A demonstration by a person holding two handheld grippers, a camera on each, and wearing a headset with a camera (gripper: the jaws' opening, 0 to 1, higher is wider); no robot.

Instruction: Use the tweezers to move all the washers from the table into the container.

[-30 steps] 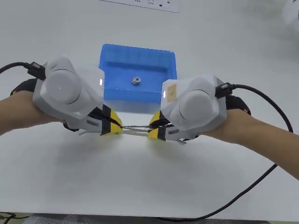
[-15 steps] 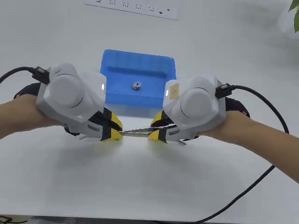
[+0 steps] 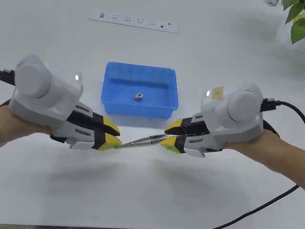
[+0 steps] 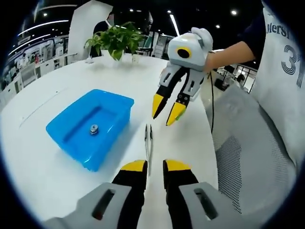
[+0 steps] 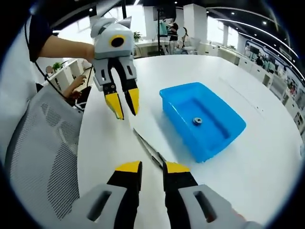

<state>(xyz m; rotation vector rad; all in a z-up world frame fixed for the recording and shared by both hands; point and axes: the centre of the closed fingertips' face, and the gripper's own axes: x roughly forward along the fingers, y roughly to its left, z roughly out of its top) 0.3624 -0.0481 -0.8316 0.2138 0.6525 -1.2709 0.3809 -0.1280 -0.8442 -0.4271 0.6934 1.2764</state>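
The metal tweezers (image 3: 143, 140) (image 4: 148, 140) (image 5: 147, 145) lie on the white table, in line between the two grippers. My left gripper (image 3: 110, 135) (image 4: 156, 167) hovers at their left end, jaws a little apart and holding nothing. At the other end my right gripper (image 3: 171, 136) (image 5: 152, 168) is also open and empty. Each gripper faces the other: the right gripper (image 4: 167, 109) and the left gripper (image 5: 123, 106) hang above the table. Beyond the tweezers stands the blue container (image 3: 139, 110) (image 4: 112, 138) (image 5: 219, 140) with one washer (image 3: 138, 96) (image 4: 94, 128) (image 5: 196, 120) inside.
A white power strip (image 3: 135, 21) lies at the table's far edge. A potted plant (image 3: 295, 19) (image 4: 116, 40) stands at the far right. A black cable (image 3: 267, 205) trails from the right gripper. A mesh chair (image 4: 238, 157) (image 5: 47, 143) stands by the table's near side.
Both grippers have drawn apart, left going left and right going right, away from the middle of the tweezers. The head camera has tipped up, showing more of the far table.
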